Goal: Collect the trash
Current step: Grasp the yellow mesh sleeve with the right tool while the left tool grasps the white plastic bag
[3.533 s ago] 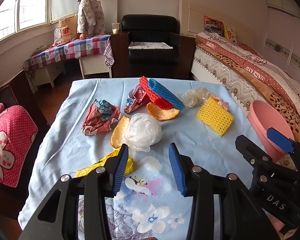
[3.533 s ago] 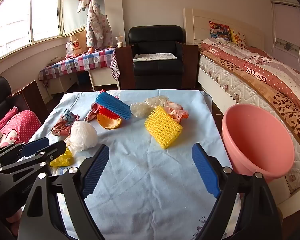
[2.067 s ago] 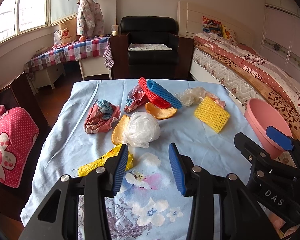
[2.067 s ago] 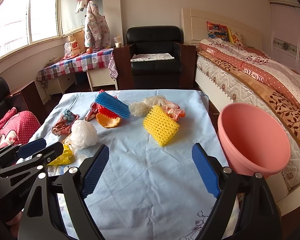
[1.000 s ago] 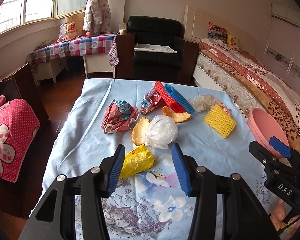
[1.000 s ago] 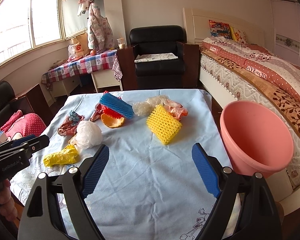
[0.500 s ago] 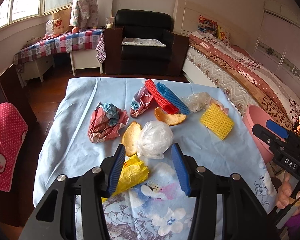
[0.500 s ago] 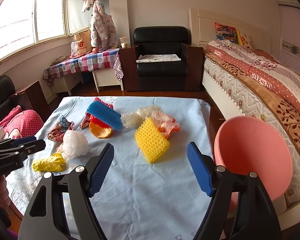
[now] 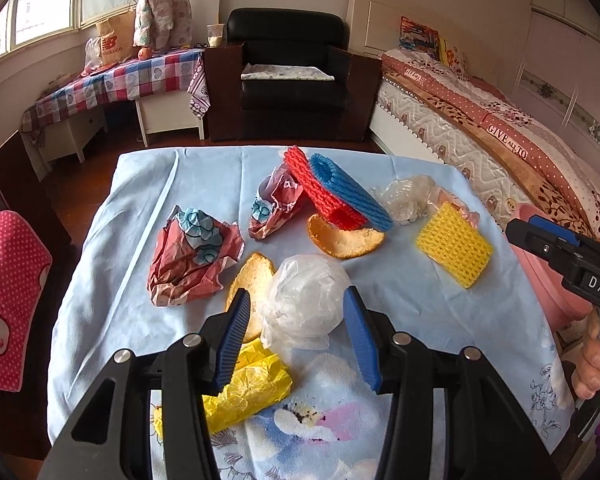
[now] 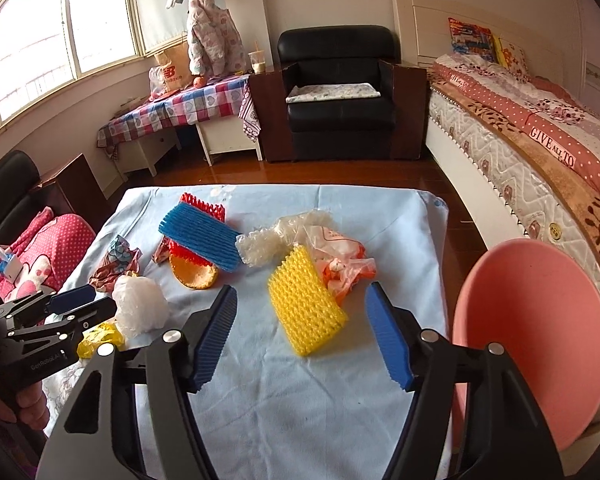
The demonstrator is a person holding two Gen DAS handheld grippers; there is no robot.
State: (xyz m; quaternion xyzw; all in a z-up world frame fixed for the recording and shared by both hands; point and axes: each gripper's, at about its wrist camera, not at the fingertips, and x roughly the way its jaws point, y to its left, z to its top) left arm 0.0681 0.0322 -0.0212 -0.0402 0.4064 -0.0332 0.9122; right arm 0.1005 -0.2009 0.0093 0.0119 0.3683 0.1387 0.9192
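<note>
Framing a crumpled ball of clear white plastic film (image 9: 303, 300), the left gripper (image 9: 296, 340) stands with its blue ribbed pads apart, not yet pressing on it; a crushed yellow wrapper (image 9: 246, 394) lies just under its left finger. The right gripper (image 10: 301, 334) is also open, though its jaws have just been narrowing, with a yellow foam fruit net (image 10: 305, 306) lying between them, untouched. Beyond sit an orange peel (image 9: 341, 238), red and blue foam nets (image 9: 335, 196), crumpled red-and-blue paper wrappers (image 9: 192, 256) and more clear film (image 9: 403, 198), all on the light blue tablecloth (image 10: 339, 420). A pink plastic basin (image 10: 539, 336) stands off the table's right edge.

The collecting looks barely begun: both hands seem to be lining up a first pick. Next, each likely needs to sink and pinch its piece, then carry it to the basin.

The basin's inside is only partly visible, and its base is cut off.
</note>
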